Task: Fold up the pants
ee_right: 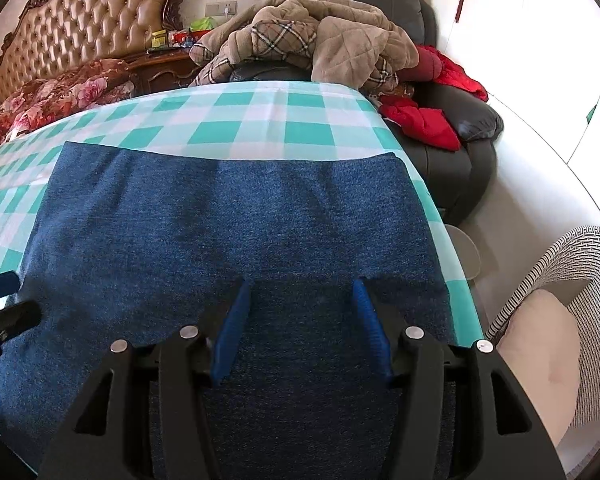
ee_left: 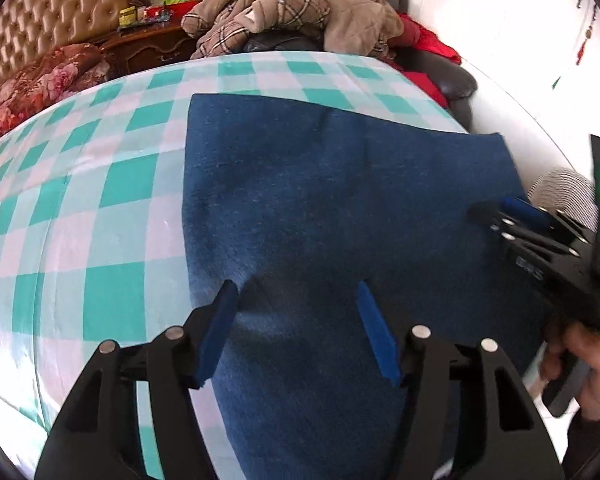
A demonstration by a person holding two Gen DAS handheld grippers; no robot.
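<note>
pants (ee_right: 228, 232) lie flat on the desk (ee_right: 260, 120) toward its right edge | left tongs (ee_left: 298, 312) and right tongs (ee_right: 300, 308) over the pants' near part, left of each other | armchair (ee_right: 460, 128) with piled clothes (ee_right: 320, 40) behind the desk | bed headboard (ee_right: 88, 28) behind left

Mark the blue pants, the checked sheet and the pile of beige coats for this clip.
blue pants (ee_right: 236, 216): right wrist view, middle of the flat cloth.
checked sheet (ee_left: 80, 208): left wrist view, bare area left of the pants.
pile of beige coats (ee_right: 340, 36): right wrist view, quilted top of the heap.
</note>
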